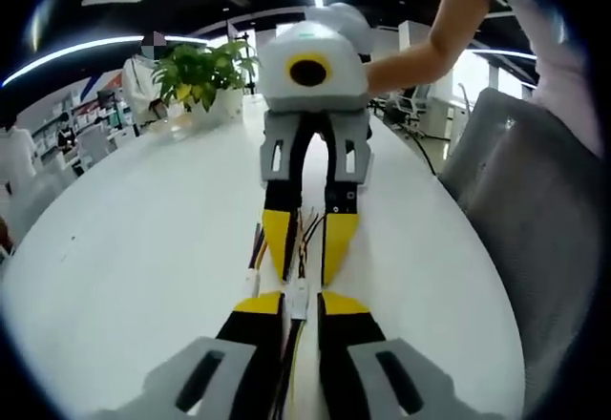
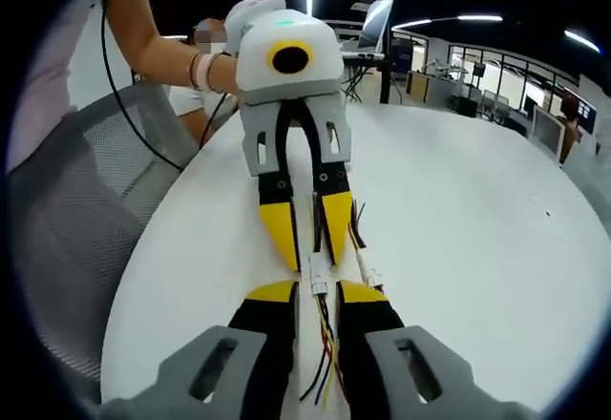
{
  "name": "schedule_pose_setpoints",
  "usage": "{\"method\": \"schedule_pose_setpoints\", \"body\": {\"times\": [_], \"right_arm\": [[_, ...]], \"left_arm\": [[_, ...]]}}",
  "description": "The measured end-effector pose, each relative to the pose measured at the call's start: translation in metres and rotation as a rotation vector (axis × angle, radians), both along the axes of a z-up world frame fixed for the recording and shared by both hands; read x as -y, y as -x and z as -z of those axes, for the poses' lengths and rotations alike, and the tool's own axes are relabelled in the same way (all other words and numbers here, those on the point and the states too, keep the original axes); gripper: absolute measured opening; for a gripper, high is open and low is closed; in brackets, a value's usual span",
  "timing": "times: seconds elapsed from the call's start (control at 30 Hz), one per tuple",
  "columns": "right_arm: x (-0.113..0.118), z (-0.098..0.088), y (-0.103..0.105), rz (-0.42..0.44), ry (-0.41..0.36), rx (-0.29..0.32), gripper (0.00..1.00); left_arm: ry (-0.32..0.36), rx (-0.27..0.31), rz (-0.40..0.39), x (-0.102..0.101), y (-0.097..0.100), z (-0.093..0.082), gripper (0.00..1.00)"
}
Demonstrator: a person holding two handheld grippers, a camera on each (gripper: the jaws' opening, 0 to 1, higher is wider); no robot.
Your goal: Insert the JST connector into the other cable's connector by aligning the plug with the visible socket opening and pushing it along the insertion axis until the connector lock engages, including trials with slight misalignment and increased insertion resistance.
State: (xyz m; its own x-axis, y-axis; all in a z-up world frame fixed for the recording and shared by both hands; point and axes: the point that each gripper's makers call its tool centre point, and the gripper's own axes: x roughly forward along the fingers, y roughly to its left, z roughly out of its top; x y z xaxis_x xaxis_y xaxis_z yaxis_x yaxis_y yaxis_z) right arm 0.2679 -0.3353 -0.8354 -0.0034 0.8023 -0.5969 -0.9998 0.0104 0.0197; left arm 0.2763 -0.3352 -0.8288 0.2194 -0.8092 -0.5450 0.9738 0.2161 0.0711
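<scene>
connectors [image 2: 319, 278] end-to-end between claws | axis along both claws' line

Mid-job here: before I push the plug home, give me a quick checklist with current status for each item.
1. Left gripper shut on its connector: ok.
2. Right gripper holds its cable: ok.
3. Connectors face to face between the two grippers: ok.
4. Plug square to socket opening: cannot tell, too small.
5. Lock engaged: cannot tell.
6. Spare cable on the table close beside the joint: not ok.
</scene>
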Motion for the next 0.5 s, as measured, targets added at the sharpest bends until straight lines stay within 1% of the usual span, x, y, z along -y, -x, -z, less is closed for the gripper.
{"method": "schedule_pose_setpoints", "body": {"times": [0.03, 0.13, 0.2, 0.23, 0.37, 0.43, 0.5], "right_arm": [[0.001, -0.003, -0.001, 0.015, -0.005, 0.0, 0.15], [0.003, -0.016, -0.003, 0.061, -0.031, 0.004, 0.16], [0.004, -0.022, -0.004, 0.086, -0.042, 0.013, 0.2], [0.005, -0.025, -0.006, 0.101, -0.046, 0.017, 0.21], [0.008, -0.038, -0.005, 0.137, -0.067, 0.027, 0.22], [0.009, -0.046, -0.003, 0.158, -0.079, 0.033, 0.24], [0.009, -0.052, -0.001, 0.178, -0.088, 0.037, 0.26]], "left_arm": [[0.007, 0.003, -0.008, 0.0, -0.001, -0.003, 0.09], [0.055, 0.004, -0.059, -0.002, -0.003, -0.019, 0.14], [0.089, 0.009, -0.072, -0.002, -0.002, -0.031, 0.14], [0.095, 0.012, -0.081, -0.003, -0.002, -0.034, 0.15], [0.094, 0.043, -0.116, -0.008, 0.0, -0.047, 0.21], [0.089, 0.033, -0.15, -0.012, 0.001, -0.051, 0.26], [0.09, 0.04, -0.174, -0.016, 0.004, -0.056, 0.29]]}}
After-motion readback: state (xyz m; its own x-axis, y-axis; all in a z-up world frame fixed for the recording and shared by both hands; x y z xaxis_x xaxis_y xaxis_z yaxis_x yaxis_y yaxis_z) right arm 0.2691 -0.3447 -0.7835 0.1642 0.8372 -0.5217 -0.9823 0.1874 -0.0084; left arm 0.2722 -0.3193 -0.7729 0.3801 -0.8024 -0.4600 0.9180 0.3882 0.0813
